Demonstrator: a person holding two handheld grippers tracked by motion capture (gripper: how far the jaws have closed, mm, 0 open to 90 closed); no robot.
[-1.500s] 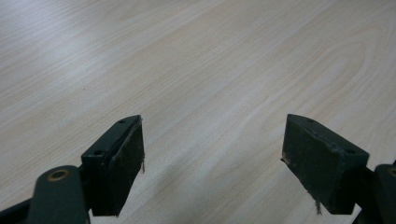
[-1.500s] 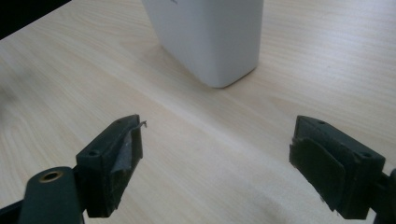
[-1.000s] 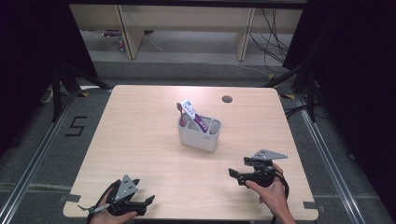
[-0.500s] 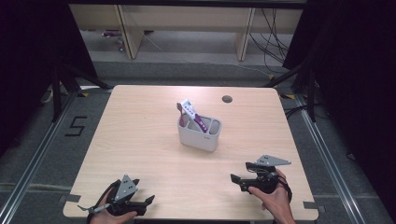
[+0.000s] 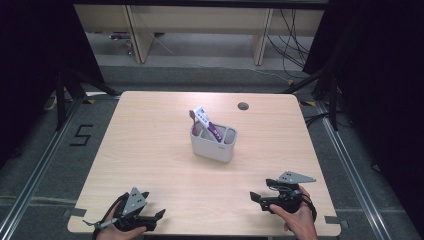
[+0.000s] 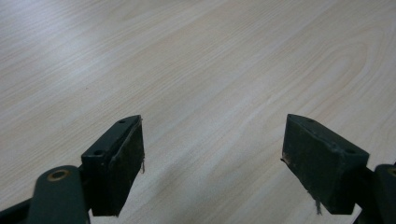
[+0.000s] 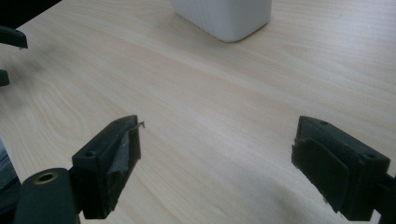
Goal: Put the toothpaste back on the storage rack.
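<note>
A white holder point(image 5: 213, 142) stands near the middle of the light wood table point(image 5: 150, 145); a purple-and-white tube point(image 5: 207, 123) and a toothbrush point(image 5: 193, 120) lean in it. The holder's base point(image 7: 224, 16) shows at the top of the right gripper view. My left gripper point(image 5: 159, 215) rests at the table's front left edge, open, with bare wood between its jaws point(image 6: 212, 163). My right gripper point(image 5: 256, 198) sits low at the front right, open and empty point(image 7: 217, 163), pointing left. Both are well short of the holder.
A round cable hole point(image 5: 243, 106) lies near the table's far edge. The left gripper's jaw tips point(image 7: 9, 39) show at the far left of the right gripper view. Dark floor, metal rails and shelving legs surround the table.
My right gripper has drawn back toward the front edge and slightly right over the last second. The left gripper and the holder have stayed put.
</note>
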